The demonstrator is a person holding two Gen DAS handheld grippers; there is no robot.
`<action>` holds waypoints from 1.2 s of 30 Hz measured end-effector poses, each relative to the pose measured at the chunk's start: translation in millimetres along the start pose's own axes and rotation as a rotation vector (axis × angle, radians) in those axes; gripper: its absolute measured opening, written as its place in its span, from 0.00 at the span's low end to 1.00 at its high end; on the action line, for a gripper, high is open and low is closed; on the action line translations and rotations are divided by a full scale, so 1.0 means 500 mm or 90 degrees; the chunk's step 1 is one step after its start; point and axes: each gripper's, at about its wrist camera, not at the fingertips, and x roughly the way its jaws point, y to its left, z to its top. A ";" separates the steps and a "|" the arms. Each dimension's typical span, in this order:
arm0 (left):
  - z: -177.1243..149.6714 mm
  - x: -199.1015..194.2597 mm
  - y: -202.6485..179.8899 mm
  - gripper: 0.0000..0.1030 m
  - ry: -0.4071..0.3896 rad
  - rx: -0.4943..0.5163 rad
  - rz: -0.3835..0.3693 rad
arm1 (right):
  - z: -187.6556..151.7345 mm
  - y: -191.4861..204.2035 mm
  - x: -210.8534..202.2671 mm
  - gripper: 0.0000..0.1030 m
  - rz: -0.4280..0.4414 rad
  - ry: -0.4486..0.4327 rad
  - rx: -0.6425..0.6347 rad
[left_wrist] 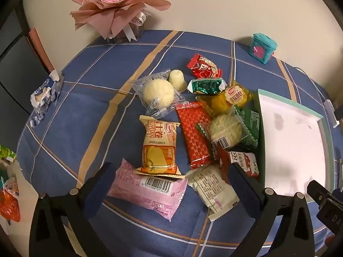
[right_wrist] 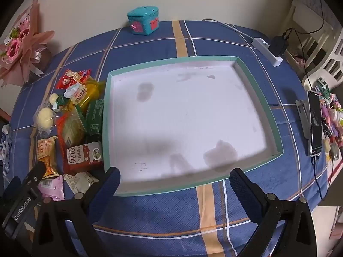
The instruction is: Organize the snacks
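Observation:
A heap of wrapped snacks lies on the blue plaid tablecloth, left of a shallow tray with a teal rim [right_wrist: 259,92] and bare white floor [left_wrist: 289,141]. In the left wrist view my left gripper [left_wrist: 171,175] hangs open above a pink packet [left_wrist: 148,190], an orange-and-cream roll packet [left_wrist: 159,145] and a white packet [left_wrist: 214,190]; a long red packet [left_wrist: 194,132] lies behind. My right gripper [right_wrist: 174,178] stands open over the tray's near rim, nothing between its fingers. The snack heap [right_wrist: 75,124] shows at its left.
A pink paper bouquet [left_wrist: 115,6] and a small teal box [right_wrist: 143,20] stand at the table's back. A blue-white wrapper [left_wrist: 46,94] lies at the left edge. A power strip [right_wrist: 268,50], cables and a phone [right_wrist: 315,124] sit at the right.

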 end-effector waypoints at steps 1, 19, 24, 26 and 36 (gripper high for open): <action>0.001 0.001 -0.001 1.00 0.000 0.003 0.000 | 0.000 0.000 0.000 1.00 -0.004 0.000 -0.001; 0.002 0.005 -0.003 1.00 -0.018 0.033 -0.010 | -0.005 0.001 0.014 1.00 -0.016 0.009 -0.004; 0.002 0.001 -0.003 1.00 -0.022 0.033 -0.011 | -0.006 0.003 0.017 1.00 -0.017 0.010 -0.005; 0.002 0.001 -0.002 1.00 -0.021 0.032 -0.010 | -0.006 0.003 0.018 1.00 -0.018 0.011 -0.005; 0.004 0.000 -0.002 1.00 -0.020 0.028 -0.016 | -0.005 0.008 0.021 1.00 -0.019 0.014 -0.009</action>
